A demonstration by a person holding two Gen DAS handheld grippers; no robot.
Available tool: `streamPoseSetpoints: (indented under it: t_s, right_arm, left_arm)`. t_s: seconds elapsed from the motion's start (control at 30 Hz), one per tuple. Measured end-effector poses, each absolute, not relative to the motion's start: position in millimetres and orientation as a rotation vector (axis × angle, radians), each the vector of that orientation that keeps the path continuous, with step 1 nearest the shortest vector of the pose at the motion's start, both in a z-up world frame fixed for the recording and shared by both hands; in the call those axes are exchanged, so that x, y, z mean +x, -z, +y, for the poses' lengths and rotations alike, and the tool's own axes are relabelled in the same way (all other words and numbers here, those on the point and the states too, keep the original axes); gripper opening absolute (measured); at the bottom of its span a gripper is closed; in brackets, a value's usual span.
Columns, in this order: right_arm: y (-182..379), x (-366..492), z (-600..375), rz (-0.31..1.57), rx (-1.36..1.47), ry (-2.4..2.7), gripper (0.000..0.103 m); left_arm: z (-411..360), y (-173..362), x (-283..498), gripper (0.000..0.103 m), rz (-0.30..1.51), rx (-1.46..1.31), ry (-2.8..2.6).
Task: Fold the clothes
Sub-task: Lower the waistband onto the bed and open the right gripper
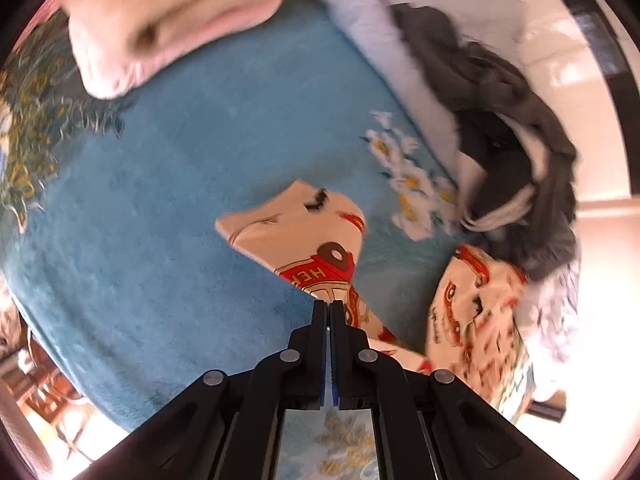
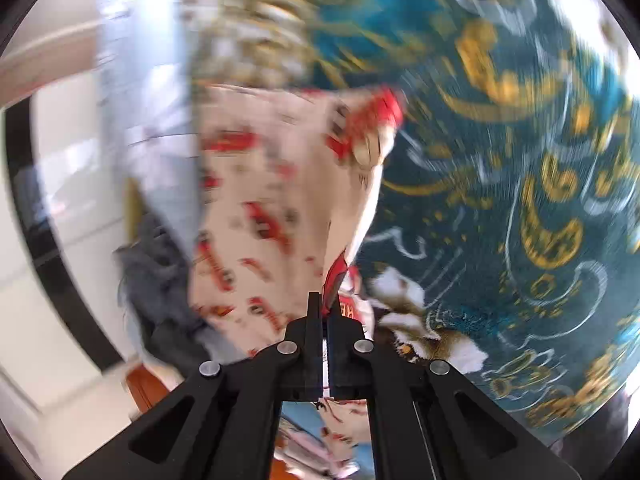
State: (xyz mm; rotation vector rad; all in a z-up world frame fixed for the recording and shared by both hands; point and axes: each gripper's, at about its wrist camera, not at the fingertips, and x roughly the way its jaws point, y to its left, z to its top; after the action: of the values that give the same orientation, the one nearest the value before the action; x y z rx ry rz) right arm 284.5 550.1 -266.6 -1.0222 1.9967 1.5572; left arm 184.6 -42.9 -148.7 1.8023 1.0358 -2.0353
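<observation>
The left claw [image 1: 330, 305] has its fingers pressed together on an edge of the cream garment with red fire-truck print [image 1: 316, 240]. From that pinch the cloth runs forward over the blue blanket [image 1: 180, 184] and ends in a pointed flap lying on the blanket. A second stretch of the same printed fabric shows further right in the left wrist view, bunched near the blanket's right edge and touching the dark grey clothing pile [image 1: 520, 128], which sits on a pale lavender sheet [image 1: 384, 28] along that edge. A folded pink towel [image 1: 168, 16] lies at the far left corner of the blanket, well apart from the garment. White daisy motifs on the blanket sit between the flap and the grey pile.

The right claw [image 2: 325, 300] also has its fingers closed, pinching a red-trimmed edge of the garment [image 2: 272, 184]. The cloth rises ahead of it as a broad, motion-blurred panel, with a red cuff or collar at its upper right corner. To its right lies the teal blanket border with gold and white ornament [image 2: 520, 160]; to its left, blurred grey clothes [image 2: 160, 280] and pale floor tiles [image 2: 52, 300] beyond the bed's edge.
</observation>
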Motion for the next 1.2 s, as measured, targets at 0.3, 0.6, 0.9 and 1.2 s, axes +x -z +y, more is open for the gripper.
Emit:
streamPoseSetpoints:
  t_s: [0.3, 0.6, 0.9, 1.2]
  right_arm:
    - [303.0, 356.6, 552.1, 1.630, -1.322, -1.435, 0.001]
    - [317.8, 341.5, 558.9, 1.584, -1.421, -1.402, 0.001]
    - [320.7, 350.2, 551.5, 1.448, -1.521, -1.326, 0.003]
    - [258.7, 346.8, 541.9, 1.459, -1.401, -1.419, 0.035]
  left_arm:
    - [-37.0, 231.7, 235.2, 0.001, 0.881, 2.000, 1.718]
    - [-56.3, 217.2, 233.9, 0.019, 1.142, 1.993, 1.693]
    - [-87.8, 214.3, 191.2, 0.035, 1.040, 1.877, 1.803]
    - [-68.4, 246.3, 148.8, 0.032, 0.895, 1.965, 1.821]
